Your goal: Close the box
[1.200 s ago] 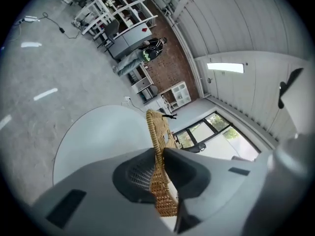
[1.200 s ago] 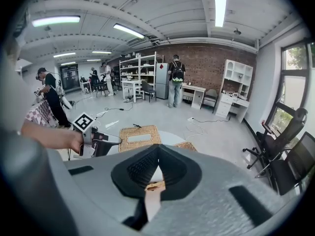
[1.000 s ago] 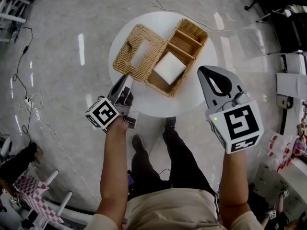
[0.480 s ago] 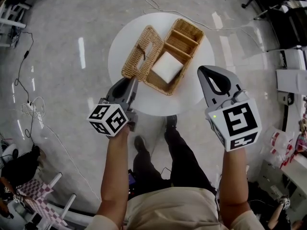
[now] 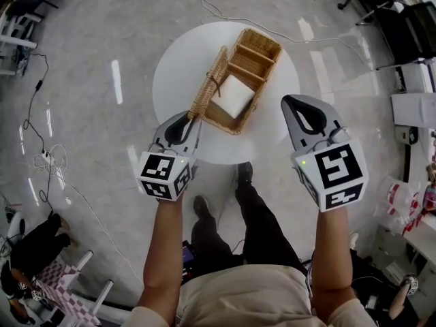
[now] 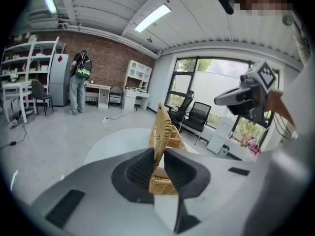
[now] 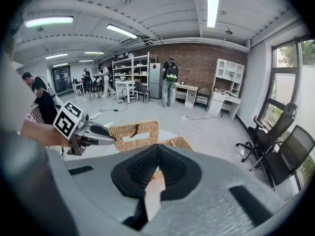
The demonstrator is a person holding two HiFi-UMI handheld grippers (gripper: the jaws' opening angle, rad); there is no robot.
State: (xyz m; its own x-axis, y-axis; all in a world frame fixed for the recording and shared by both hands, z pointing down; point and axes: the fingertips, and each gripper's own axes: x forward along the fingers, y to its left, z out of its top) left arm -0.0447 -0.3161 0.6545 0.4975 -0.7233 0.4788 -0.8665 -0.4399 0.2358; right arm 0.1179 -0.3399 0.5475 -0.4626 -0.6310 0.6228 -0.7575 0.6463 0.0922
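A wicker box (image 5: 253, 54) with dividers stands on a round white table (image 5: 170, 73), and a white block (image 5: 235, 95) lies in its near compartment. Its hinged wicker lid (image 5: 210, 80) stands about upright along the box's left side. My left gripper (image 5: 193, 118) is shut on the lid's near edge; in the left gripper view the lid (image 6: 161, 124) rises from between the pads (image 6: 145, 168). My right gripper (image 5: 289, 102) hovers over the table's right edge, shut and empty. From the right gripper view (image 7: 158, 166) the lid (image 7: 134, 132) shows broadside.
Cables (image 5: 225, 2) trail over the shiny floor behind the table. Office chairs (image 7: 280, 146), desks and white shelves (image 7: 226, 85) line the room, and people (image 7: 170, 80) stand far off. The person's legs and shoes (image 5: 238, 182) are at the table's near edge.
The lid has swung up from lying flat open on the left to standing about upright. My left gripper moved right with it; the right gripper stayed put.
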